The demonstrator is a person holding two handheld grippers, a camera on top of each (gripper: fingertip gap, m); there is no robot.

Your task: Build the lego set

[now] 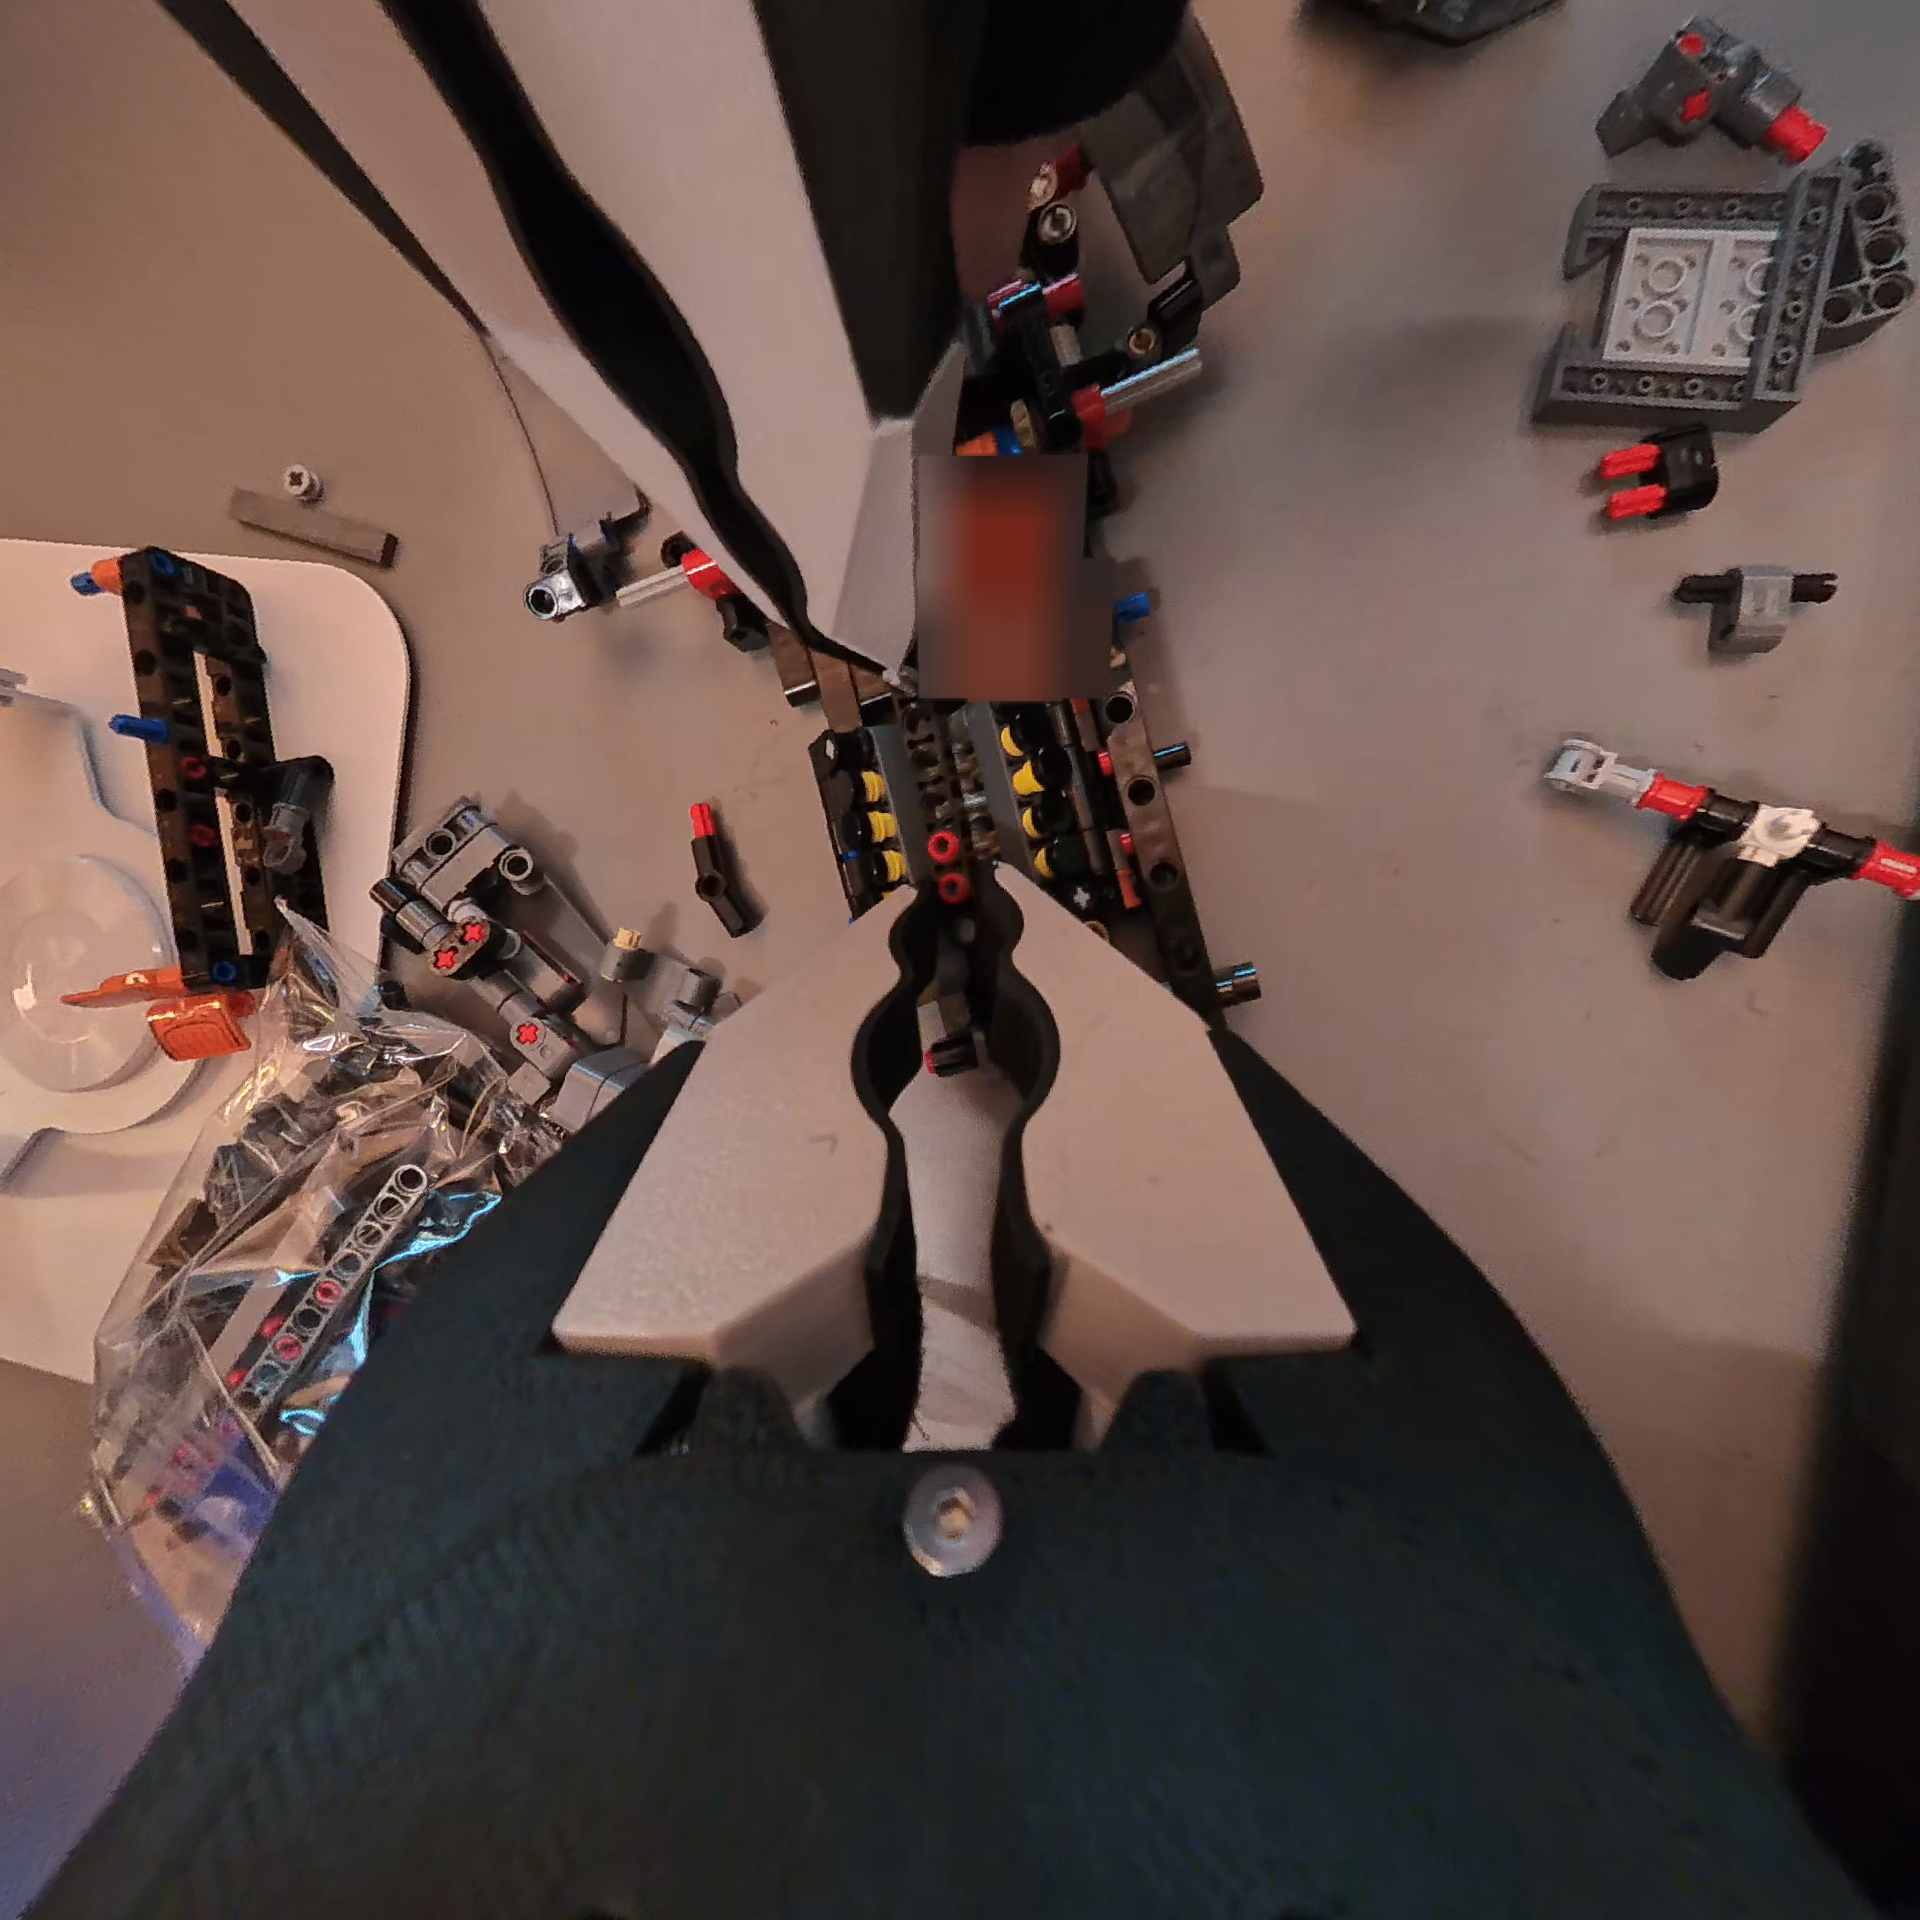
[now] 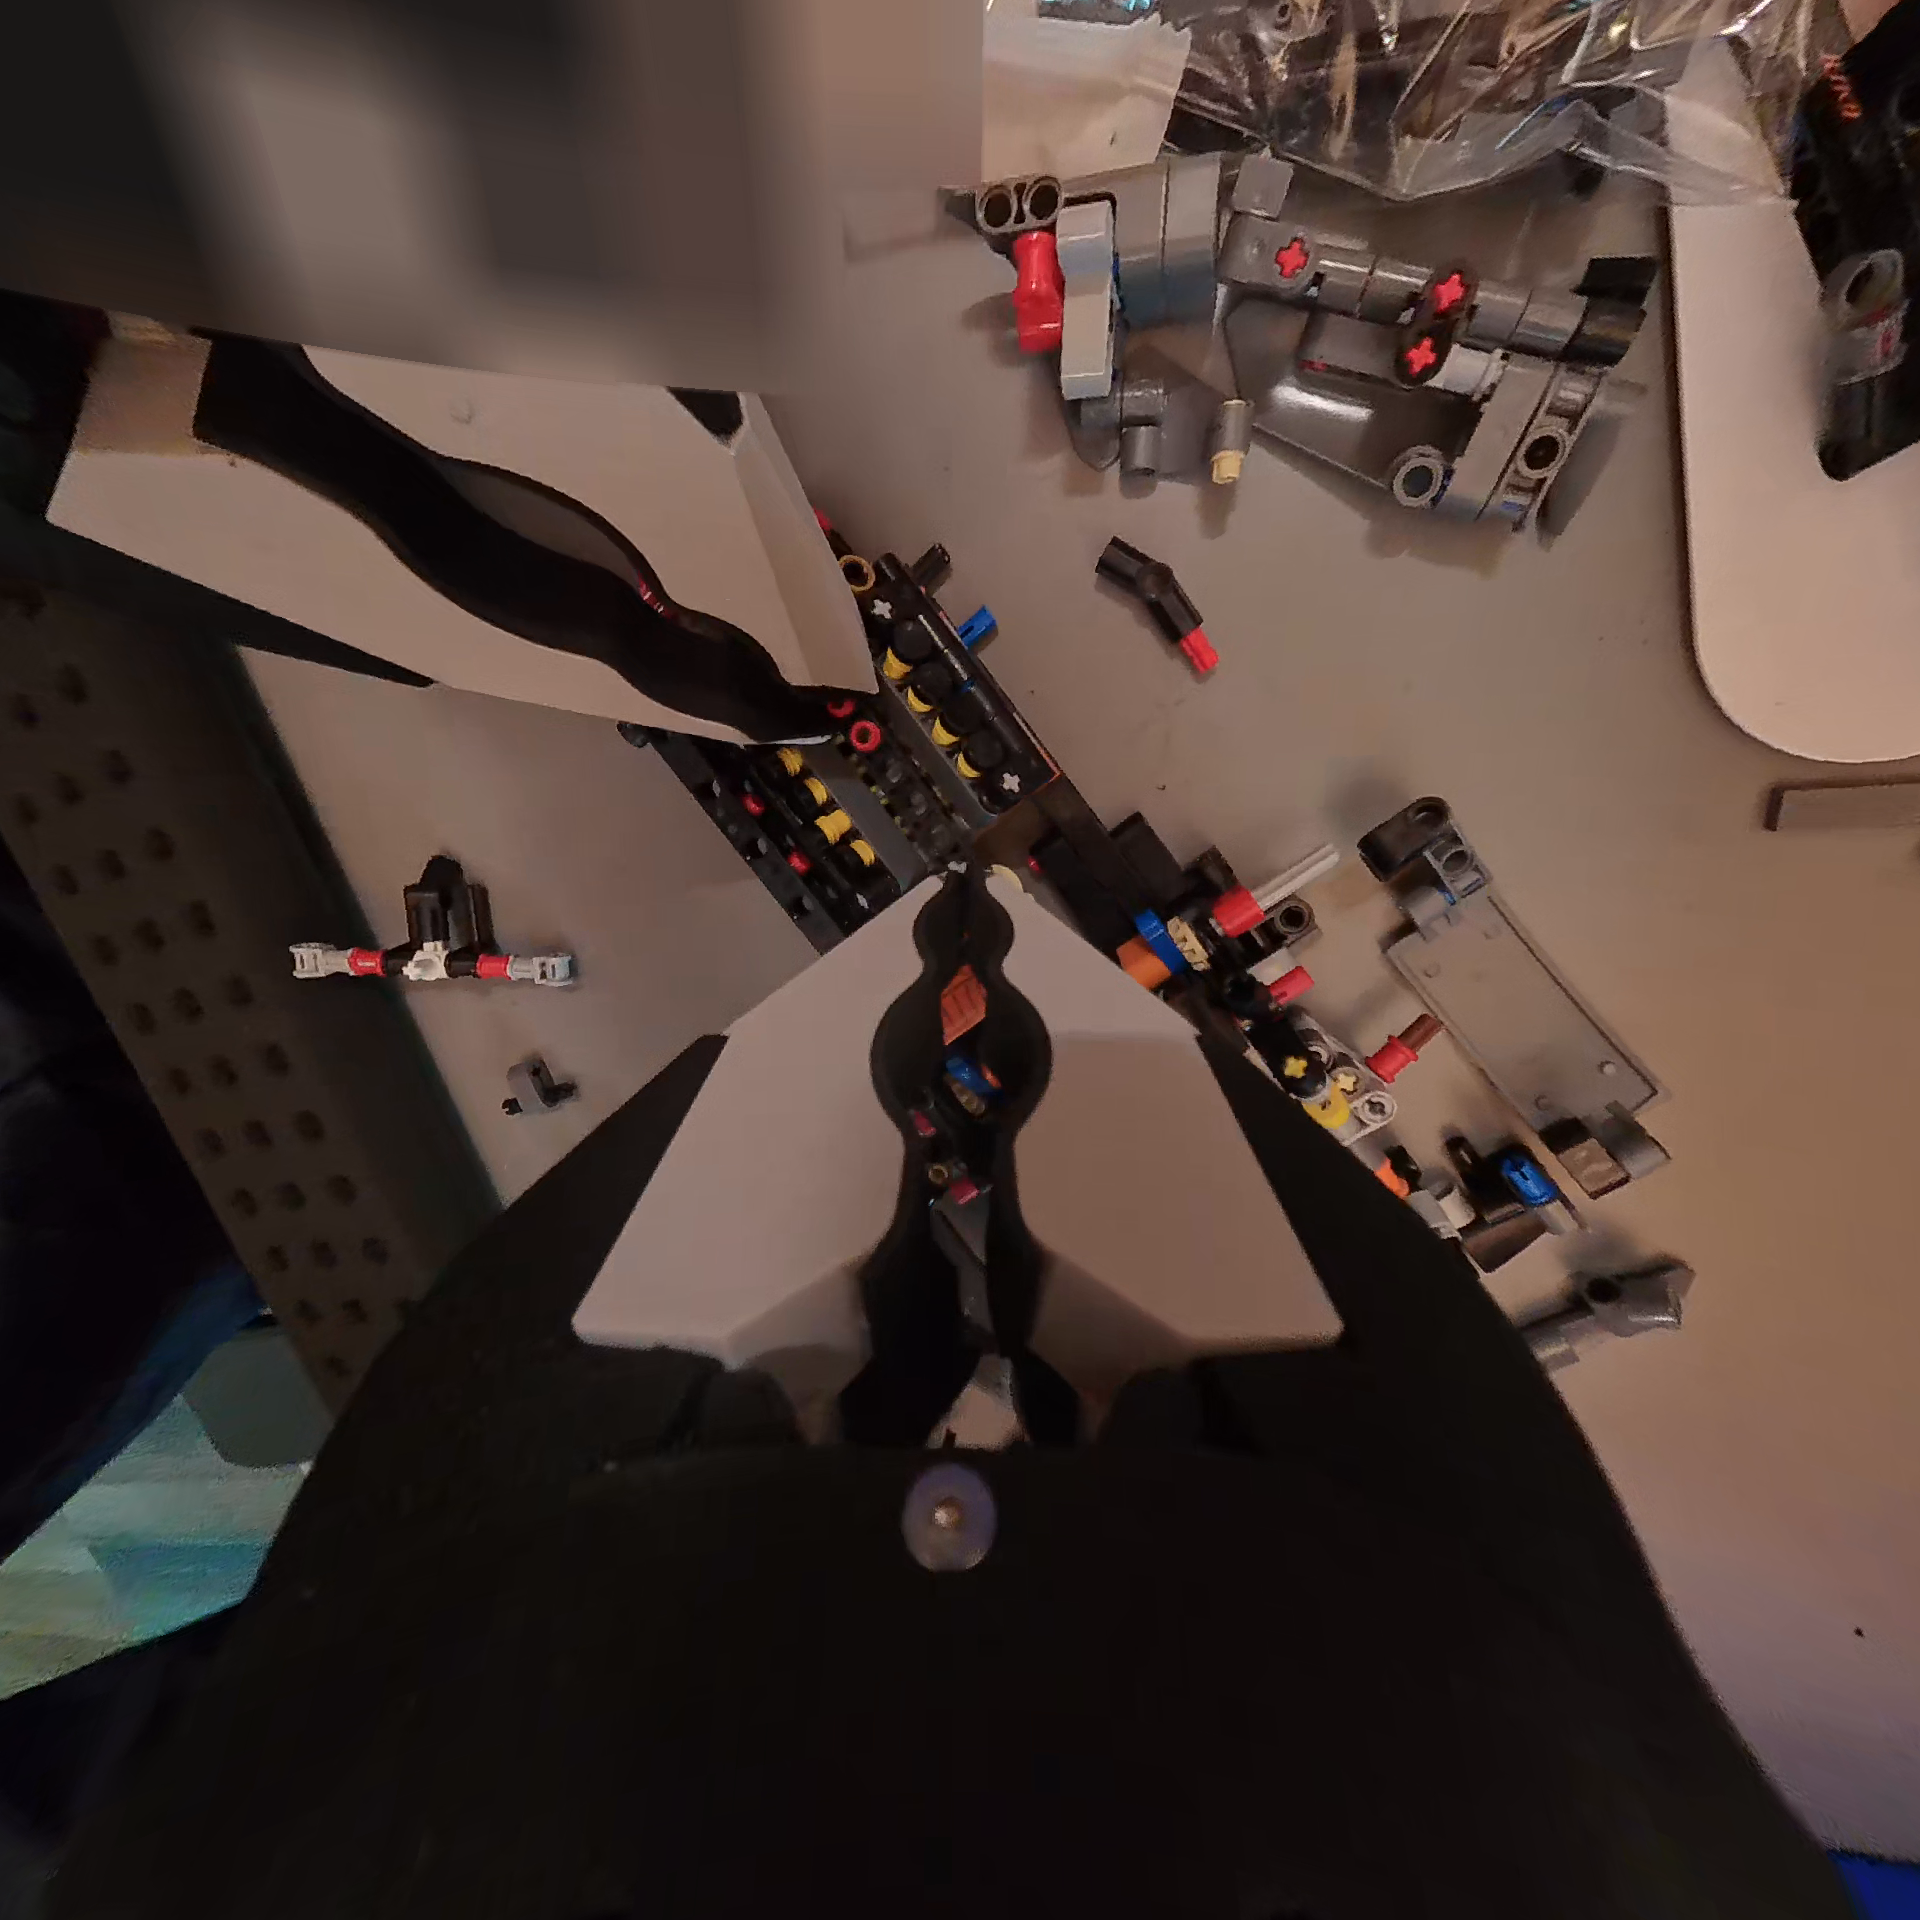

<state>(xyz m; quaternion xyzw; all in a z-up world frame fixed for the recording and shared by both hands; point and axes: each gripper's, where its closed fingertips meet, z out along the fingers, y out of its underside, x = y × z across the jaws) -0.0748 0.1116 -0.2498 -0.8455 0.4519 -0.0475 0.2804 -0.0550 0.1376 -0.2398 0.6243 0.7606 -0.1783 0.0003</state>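
grey table [image 1: 1455, 1039] under scattered lego parts [image 1: 1725, 301]

Two close, steep downward wrist views from opposite ends, the long lego chassis [image 1: 997, 810] [image 2: 904, 769] on the tabletop [image 1: 1455, 1091] [image 2: 1351, 727] shared.

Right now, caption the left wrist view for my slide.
Both grippers, left and right, pinch the long lego frame amid loose parts on the table.

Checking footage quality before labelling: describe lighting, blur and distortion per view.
Left wrist view: warm dim light, fisheye bending, glare on the plastic bag, masked patch over the main assembly. Right wrist view: darker, black claw body loses detail, corners blurred.
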